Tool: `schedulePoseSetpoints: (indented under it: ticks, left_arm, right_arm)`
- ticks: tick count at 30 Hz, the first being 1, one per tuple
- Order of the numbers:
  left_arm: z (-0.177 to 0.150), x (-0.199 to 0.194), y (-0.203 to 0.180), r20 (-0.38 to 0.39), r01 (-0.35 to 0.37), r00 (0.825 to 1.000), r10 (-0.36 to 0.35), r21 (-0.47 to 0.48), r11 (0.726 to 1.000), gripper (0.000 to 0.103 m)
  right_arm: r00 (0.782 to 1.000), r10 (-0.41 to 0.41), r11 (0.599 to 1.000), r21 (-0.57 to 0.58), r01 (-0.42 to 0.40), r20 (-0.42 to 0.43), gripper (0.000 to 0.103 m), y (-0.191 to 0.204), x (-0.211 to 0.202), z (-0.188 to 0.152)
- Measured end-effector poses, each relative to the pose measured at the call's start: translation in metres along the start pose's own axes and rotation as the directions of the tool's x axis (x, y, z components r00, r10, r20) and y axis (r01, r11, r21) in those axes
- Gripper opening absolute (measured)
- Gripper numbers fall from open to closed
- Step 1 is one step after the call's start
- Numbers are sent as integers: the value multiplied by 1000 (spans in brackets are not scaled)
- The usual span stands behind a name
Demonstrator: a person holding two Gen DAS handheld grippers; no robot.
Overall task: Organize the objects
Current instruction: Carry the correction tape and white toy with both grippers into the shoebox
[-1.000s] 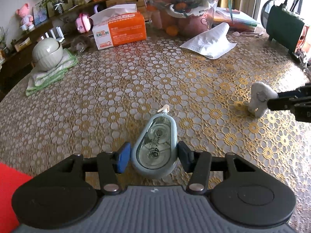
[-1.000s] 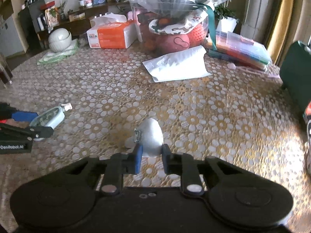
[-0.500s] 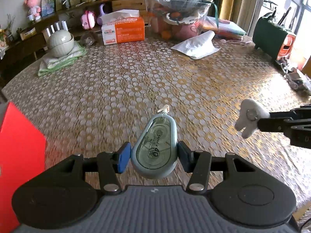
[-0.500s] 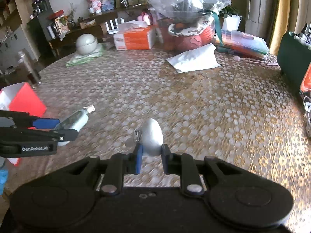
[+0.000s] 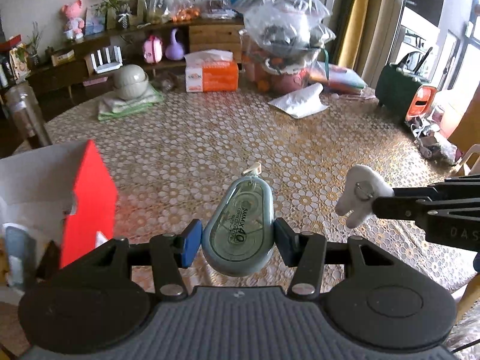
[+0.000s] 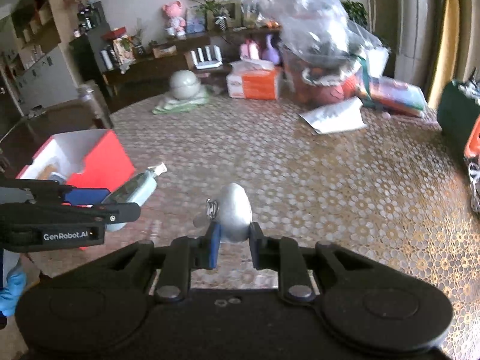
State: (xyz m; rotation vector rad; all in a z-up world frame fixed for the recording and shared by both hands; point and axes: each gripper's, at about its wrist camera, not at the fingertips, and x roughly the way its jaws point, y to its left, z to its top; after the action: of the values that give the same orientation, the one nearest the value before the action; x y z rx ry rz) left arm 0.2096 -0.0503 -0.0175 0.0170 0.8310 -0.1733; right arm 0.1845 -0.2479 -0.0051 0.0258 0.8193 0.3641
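Observation:
My left gripper (image 5: pixel 237 244) is shut on a grey-green correction tape dispenser (image 5: pixel 240 225), held above the patterned table; in the right wrist view the same dispenser (image 6: pixel 135 193) hangs at the left beside the red box. My right gripper (image 6: pixel 234 241) is shut on a small white tooth-shaped charm (image 6: pixel 235 213) with a metal clasp; in the left wrist view this charm (image 5: pixel 361 193) shows at the right. An open red box (image 5: pixel 87 198) with a white inside stands at the left, also seen as the red box (image 6: pixel 99 159) holding several small items.
At the table's far side are an orange tissue box (image 5: pixel 211 75), a grey lidded bowl (image 5: pixel 130 79) on a green cloth, a white bag (image 5: pixel 300 100) and a large plastic-wrapped basket (image 5: pixel 285 45). A dark green case (image 5: pixel 399 90) stands at the right edge.
Both grippers have risen and drawn back from the table with their objects held. The red box has come into view at the left of both views.

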Motion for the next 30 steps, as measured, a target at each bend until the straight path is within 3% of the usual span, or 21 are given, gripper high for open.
schedulePoseSetpoints:
  ticks: [15, 30]
  left_arm:
    - [-20, -77, 82, 46, -64, 997, 66, -54, 997, 51]
    - [-35, -113, 195, 45, -220, 973, 228, -138, 966, 51]
  right_arm:
    - [994, 109, 987, -126, -104, 33, 20, 118, 0, 19]
    - [979, 201, 951, -239, -193, 9, 20, 222, 45, 44]
